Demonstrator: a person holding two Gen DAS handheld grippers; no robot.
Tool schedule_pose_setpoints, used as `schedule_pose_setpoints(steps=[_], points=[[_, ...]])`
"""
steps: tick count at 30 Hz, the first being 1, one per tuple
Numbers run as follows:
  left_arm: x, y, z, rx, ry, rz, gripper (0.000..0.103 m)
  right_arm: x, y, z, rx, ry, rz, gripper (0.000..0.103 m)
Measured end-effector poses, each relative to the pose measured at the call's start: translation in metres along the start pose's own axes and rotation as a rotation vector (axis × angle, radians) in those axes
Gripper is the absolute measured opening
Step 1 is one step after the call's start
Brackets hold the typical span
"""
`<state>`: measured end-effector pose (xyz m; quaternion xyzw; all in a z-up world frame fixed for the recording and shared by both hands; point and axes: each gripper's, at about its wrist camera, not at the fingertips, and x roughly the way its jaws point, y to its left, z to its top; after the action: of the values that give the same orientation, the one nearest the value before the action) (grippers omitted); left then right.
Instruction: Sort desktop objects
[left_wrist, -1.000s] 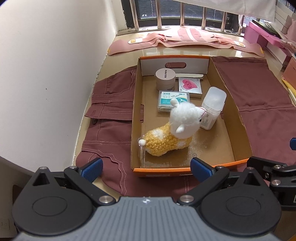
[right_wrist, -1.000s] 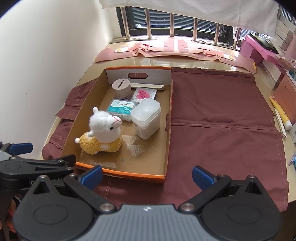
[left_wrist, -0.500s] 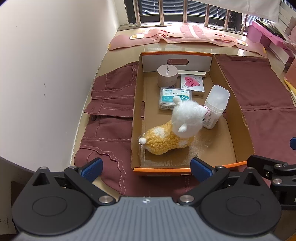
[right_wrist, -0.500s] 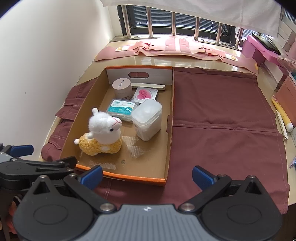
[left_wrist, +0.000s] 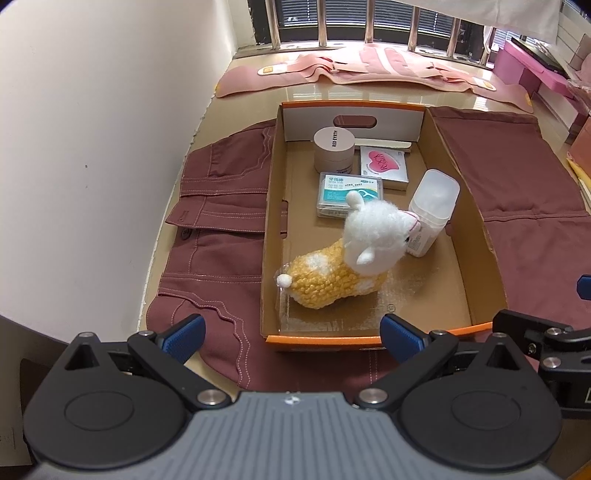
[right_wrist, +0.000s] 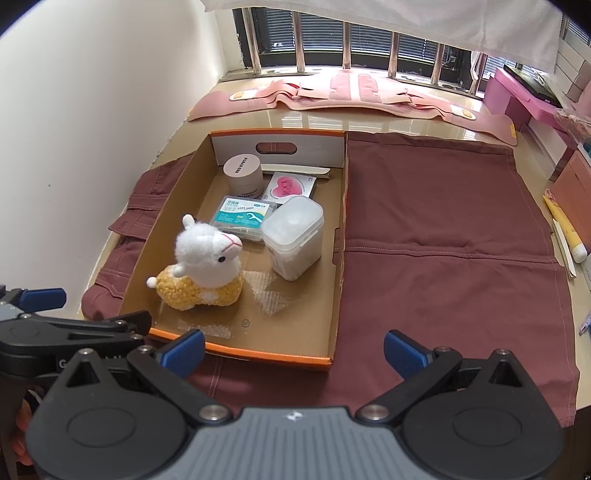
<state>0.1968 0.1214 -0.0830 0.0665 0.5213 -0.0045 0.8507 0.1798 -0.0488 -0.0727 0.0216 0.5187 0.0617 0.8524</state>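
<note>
Since a second ago you have drawn both tools back and up a little: the box (left_wrist: 380, 338) sits slightly farther off in both views, and nothing inside it has shifted. Your left tool (left_wrist: 291, 330) hangs released just short of the box's near orange rim, with nothing between its blue pads (left_wrist: 184, 332); your right tool (right_wrist: 293, 349) is likewise spread wide and empty, over the near right corner of the box and the maroon cloth (right_wrist: 443, 229). That wide, idle stance suits a pause after a drop, or so I judge, since five things already lie gathered in the box. The plush (left_wrist: 354, 266) lies near and left, head toward the far right, where it was easiest to set down from your side. The tub (right_wrist: 293, 236) stands upright by the right wall, just beside the plush's head. The floss box (right_wrist: 243, 212) lies flat in the middle, the jar (right_wrist: 243, 175) stands in the far left corner, and the pink-heart pack (right_wrist: 291, 186) lies flat to its right against the far wall; the flat, small ones are pushed far so that the near floor stays free. On the tabletop (right_wrist: 583, 295) at the far right edge a yellow tube (right_wrist: 565, 229) lies outside the box; it may be the next to sort, though I cannot tell whether it belongs to the task.
</note>
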Motion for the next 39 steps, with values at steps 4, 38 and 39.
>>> schedule_pose_setpoints(steps=[4, 38, 39], points=[[0.0, -0.0003, 0.0005, 0.0, -0.001, -0.004, 0.103, 0.0008, 0.0, 0.0001, -0.001, 0.001, 0.001, 0.103], [0.0017, 0.0003, 0.0018, -0.001, -0.006, -0.014, 0.103, 0.0025, 0.0017, -0.0006, -0.014, 0.003, -0.001, 0.103], [0.0017, 0.0003, 0.0018, -0.001, -0.006, -0.014, 0.103, 0.0027, 0.0016, -0.0007, -0.013, 0.004, 0.0, 0.103]])
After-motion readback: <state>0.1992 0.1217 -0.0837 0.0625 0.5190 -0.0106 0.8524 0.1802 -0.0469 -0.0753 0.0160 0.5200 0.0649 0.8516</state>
